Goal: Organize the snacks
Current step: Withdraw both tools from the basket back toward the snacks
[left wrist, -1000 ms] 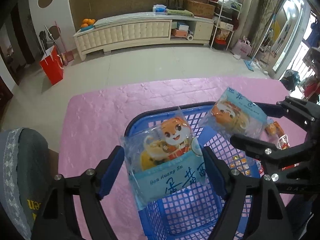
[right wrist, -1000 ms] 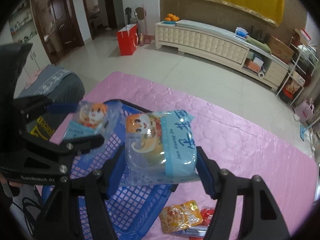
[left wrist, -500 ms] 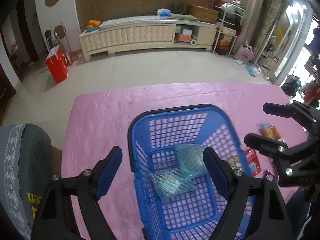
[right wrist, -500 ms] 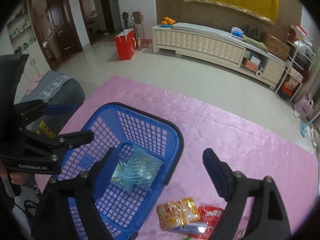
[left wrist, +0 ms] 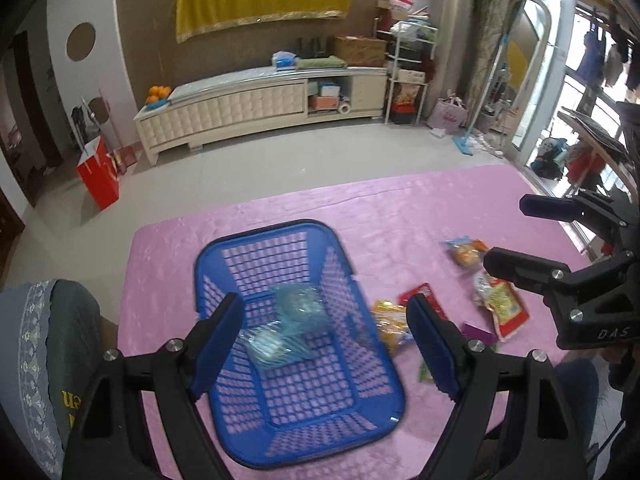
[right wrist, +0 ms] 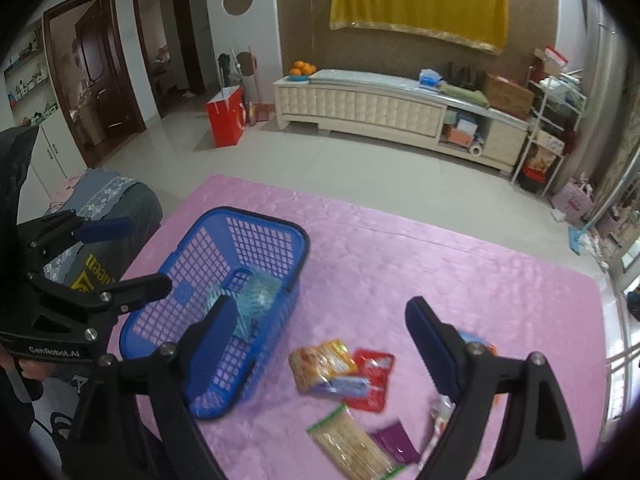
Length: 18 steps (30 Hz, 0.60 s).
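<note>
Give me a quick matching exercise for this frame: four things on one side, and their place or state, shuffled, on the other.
Things:
1. blue packets
2. red packet
3. left tool
4. oranges

Place or state:
A. on the cabinet across the room
B. inside the basket
C. open, nothing between its fingers
D. on the pink cloth, outside the basket

Pairs: 1-B, 2-D, 3-C, 4-A

Two wrist views angled down, seemingly sharing basket (left wrist: 256, 248)
</note>
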Each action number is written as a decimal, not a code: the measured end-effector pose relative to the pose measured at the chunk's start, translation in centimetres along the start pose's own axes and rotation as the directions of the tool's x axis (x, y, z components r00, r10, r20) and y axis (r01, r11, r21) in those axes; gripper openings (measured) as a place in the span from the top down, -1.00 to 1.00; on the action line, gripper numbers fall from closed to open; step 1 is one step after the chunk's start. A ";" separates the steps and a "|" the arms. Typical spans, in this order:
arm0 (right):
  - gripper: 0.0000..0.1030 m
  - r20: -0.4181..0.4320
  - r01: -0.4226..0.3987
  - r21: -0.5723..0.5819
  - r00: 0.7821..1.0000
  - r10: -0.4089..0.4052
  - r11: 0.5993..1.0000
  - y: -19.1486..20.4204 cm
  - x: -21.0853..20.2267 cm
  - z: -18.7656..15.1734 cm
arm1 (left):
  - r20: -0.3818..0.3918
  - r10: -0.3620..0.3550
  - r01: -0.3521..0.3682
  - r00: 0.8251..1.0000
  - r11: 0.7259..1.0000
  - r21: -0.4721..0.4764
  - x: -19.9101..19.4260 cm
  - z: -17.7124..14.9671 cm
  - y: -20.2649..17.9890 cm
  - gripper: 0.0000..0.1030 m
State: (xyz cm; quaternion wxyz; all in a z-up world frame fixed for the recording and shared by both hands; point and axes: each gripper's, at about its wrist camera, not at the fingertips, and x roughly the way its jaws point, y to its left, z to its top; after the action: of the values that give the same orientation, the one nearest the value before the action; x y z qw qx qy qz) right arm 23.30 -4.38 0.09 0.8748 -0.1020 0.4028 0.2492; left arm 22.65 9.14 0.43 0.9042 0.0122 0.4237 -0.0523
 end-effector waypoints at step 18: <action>-0.72 -0.035 0.045 0.047 0.998 -0.044 0.998 -5.1 -3.8 -8.0 | -0.006 -0.050 0.050 0.999 0.999 0.003 0.6 -5.1 -9.9 -0.58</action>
State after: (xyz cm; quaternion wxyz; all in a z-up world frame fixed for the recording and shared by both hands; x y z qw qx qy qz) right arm 18.66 -13.14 -2.36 0.8753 -0.0944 0.4210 0.2182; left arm 18.09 -0.39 -3.07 0.9013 0.0032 0.4266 -0.0755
